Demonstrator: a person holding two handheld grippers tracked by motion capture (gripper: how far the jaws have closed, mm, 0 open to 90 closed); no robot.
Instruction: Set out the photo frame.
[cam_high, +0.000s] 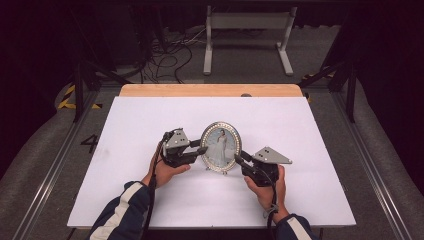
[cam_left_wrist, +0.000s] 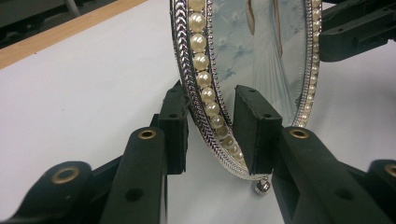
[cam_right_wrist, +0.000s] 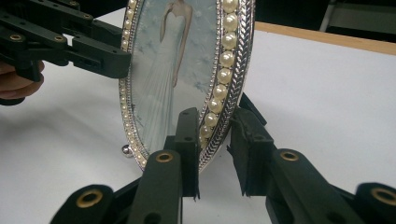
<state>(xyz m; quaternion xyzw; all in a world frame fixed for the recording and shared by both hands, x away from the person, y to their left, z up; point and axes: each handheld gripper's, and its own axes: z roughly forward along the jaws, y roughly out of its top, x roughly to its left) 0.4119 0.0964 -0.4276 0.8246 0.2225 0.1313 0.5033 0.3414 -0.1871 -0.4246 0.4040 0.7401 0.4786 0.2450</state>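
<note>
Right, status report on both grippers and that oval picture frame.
Left gripper and right gripper straddle opposite rims, a gap showing at the pads. Oval picture frame upright on the white table. Nothing in the way.

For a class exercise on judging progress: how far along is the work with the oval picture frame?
Done: the oval frame stands upright on the white table. In hand: the left gripper and right gripper straddle opposite rims, gaps visible beside the pads. Left: both must draw fully clear if the frame is to stand alone.
</note>
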